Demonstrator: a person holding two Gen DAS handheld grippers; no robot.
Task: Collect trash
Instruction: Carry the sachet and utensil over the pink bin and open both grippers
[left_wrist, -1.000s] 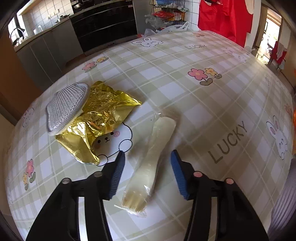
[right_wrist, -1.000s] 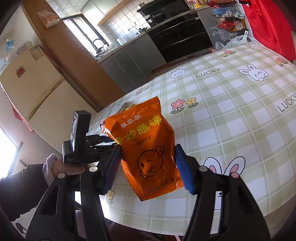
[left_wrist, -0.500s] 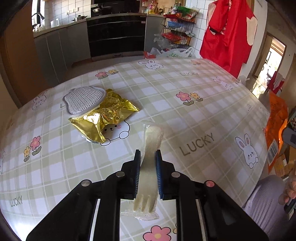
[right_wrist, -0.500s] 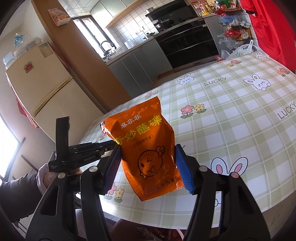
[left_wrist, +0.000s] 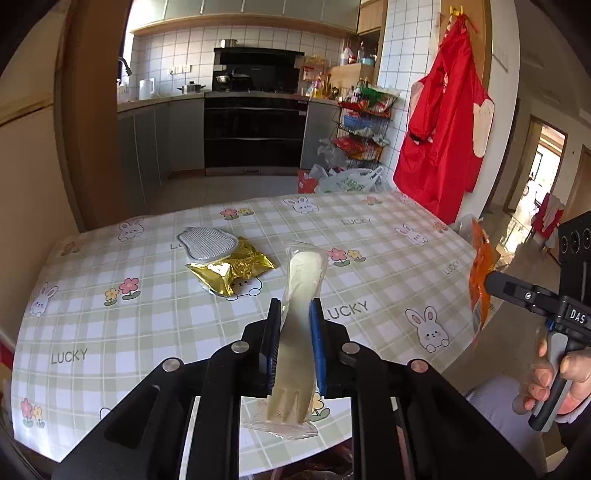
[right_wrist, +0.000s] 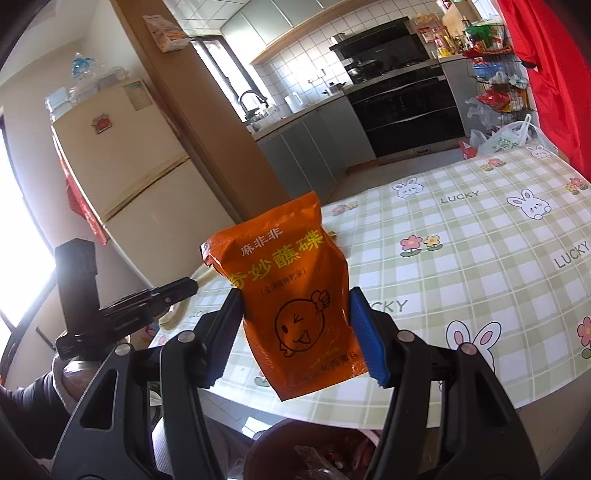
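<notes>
My left gripper (left_wrist: 293, 347) is clamped on the cream plastic fork in its clear wrapper (left_wrist: 300, 325), lifted off the checked bunny tablecloth (left_wrist: 369, 266). The pads pinch only the narrow neck, so the slick film could let it slide out. Its long axis runs along my fingers, tines toward the camera, handle pointing away. My right gripper (right_wrist: 293, 338) pinches the orange printed snack pouch (right_wrist: 288, 295) by its edges, upright over the brown bin (right_wrist: 314, 450) at the table edge; that edge grip could buckle and drop it outside
</notes>
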